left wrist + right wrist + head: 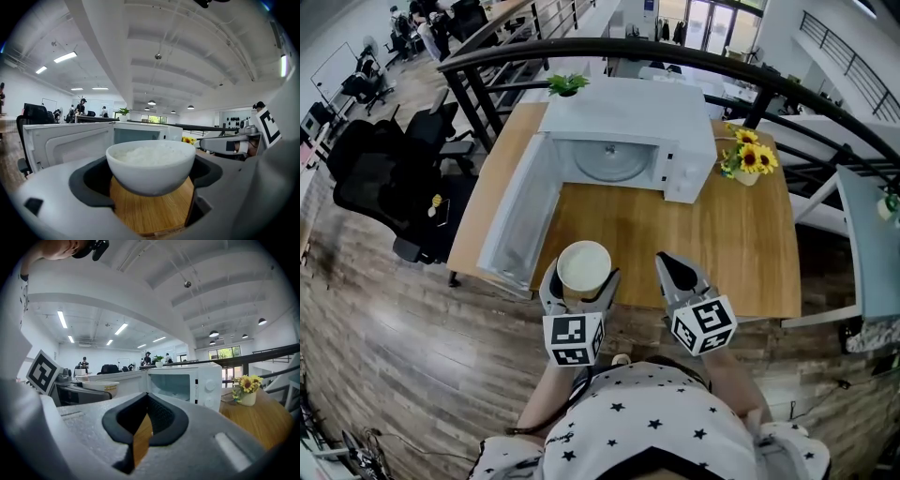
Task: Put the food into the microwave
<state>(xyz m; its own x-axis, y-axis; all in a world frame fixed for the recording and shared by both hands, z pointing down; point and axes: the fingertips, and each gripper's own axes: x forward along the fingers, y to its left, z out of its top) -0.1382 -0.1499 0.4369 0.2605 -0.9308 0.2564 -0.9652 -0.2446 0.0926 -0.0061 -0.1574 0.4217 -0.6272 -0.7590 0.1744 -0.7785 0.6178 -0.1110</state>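
Grip on the bowl (583, 265) of rice by the left gripper (582, 283), jaws clamped against its two sides, at the near edge of the table (727, 253); resting there or lifted, cannot tell. Just beside it the right gripper (678, 272), jaws brought together on nothing, only a thin slit of wood seen between them. Straight ahead, at the far side of the table, the microwave (628, 127), open, with the glass plate (609, 159) bare inside. Round bowl, so no long axis to mind; probably only needs to stay level, with rice up to near the rim. Opening a little to the right of the bowl's line, so likely a move forward and slightly right. On the left the door (517, 211), swung out and reaching back almost to the bowl, therefore little room on that side. Bare wood between bowl and opening, free for the way. To the right of the microwave, sunflowers (748, 157), well apart from this way.
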